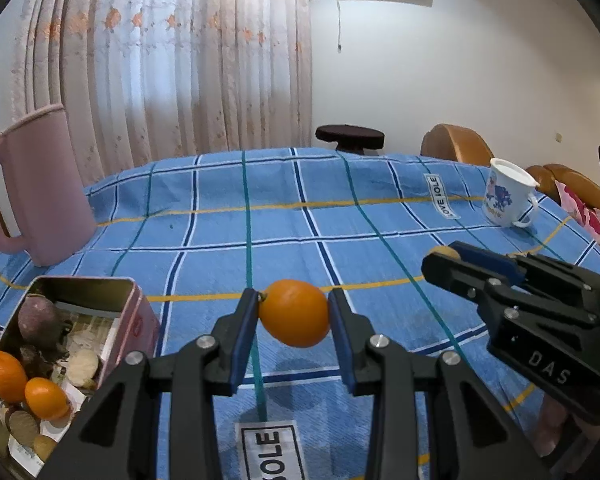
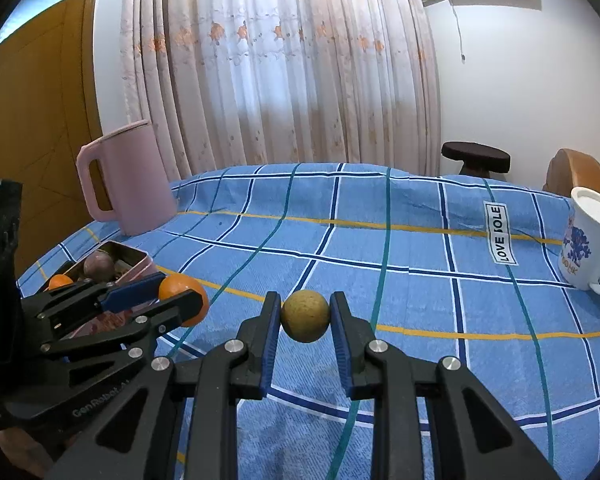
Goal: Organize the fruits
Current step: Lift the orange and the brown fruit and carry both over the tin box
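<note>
My left gripper (image 1: 294, 312) is shut on an orange kumquat (image 1: 294, 314) and holds it above the blue checked tablecloth (image 1: 280, 220). It also shows at the left in the right wrist view (image 2: 180, 300). My right gripper (image 2: 305, 316) is shut on a small round tan-brown fruit (image 2: 305, 317), also above the cloth. It shows at the right in the left wrist view (image 1: 444, 258). A pink metal tin (image 1: 100, 304) at the lower left holds two kumquats (image 1: 46, 398), a purple fruit (image 1: 40, 320) and several pale fruits.
A pink pitcher (image 1: 36, 188) stands at the far left behind the tin. A white mug with a blue print (image 2: 588, 240) stands at the far right. Curtains, a dark stool (image 1: 350, 136) and brown chairs lie beyond the table.
</note>
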